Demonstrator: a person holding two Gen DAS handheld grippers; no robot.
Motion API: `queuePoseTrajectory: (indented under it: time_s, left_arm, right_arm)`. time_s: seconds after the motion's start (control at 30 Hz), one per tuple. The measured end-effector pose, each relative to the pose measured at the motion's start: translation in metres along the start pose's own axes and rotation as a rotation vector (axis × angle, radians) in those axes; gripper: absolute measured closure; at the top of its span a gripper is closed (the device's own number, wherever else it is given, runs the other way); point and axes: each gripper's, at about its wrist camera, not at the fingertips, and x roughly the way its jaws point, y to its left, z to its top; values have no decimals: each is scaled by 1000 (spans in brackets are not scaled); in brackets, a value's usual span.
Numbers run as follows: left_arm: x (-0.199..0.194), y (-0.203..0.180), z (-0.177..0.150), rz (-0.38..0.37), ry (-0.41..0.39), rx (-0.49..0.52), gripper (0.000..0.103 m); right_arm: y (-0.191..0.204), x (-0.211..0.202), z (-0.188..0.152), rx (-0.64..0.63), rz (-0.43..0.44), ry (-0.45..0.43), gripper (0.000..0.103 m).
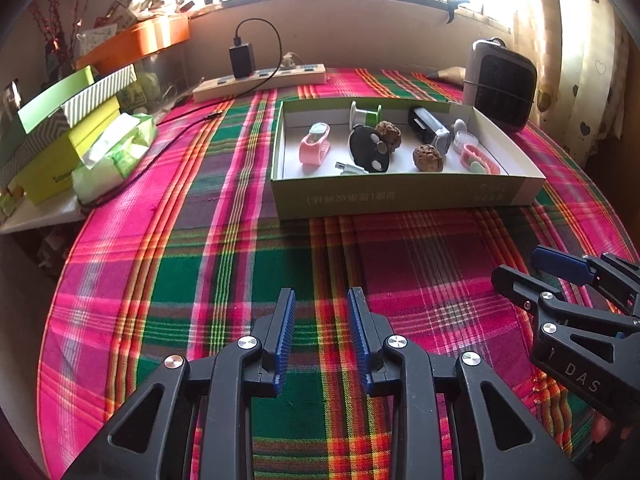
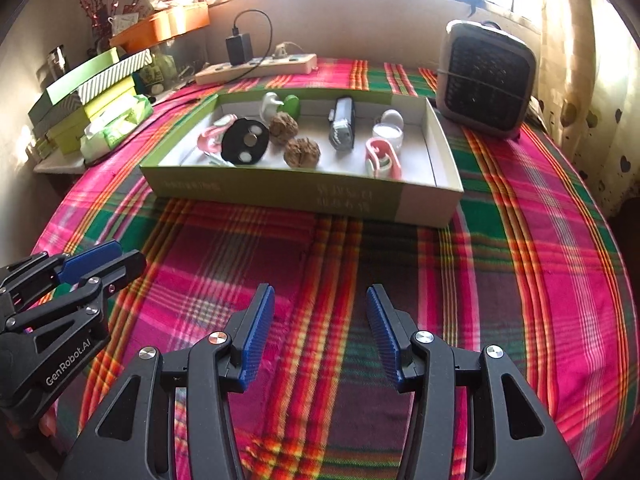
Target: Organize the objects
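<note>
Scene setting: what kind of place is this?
Likely a lived-in home room: a table under a plaid cloth by a bright window, a power strip, a small heater and a heart-print curtain.

Left hand-held gripper (image 1: 321,296) and right hand-held gripper (image 2: 320,292) hover side by side, tilted downward, jaws parted and empty.

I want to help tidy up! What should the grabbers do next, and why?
Probably move the right gripper forward to the box. Both grippers hang over bare cloth with open, empty jaws, the left gripper too, and every small thing, like the walnuts, lies in the box further on.
</note>
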Motion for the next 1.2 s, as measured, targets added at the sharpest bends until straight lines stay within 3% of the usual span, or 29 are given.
queuePoseTrajectory:
  time_s: [0.43,0.63,1.2]
  left_arm:
    - [-1,-6,-7,8,9,-59,77]
    - [-2,-12,-9,51,-1,-46,77]
    - [-3,-8,-9,27,2,-70,77]
  right_arm:
    - [-3,-8,-11,-3,-32,0,45]
    - [-3,-10,-15,-8,-40,4,40]
    - [-4,-9,-15,4,-50,9,34]
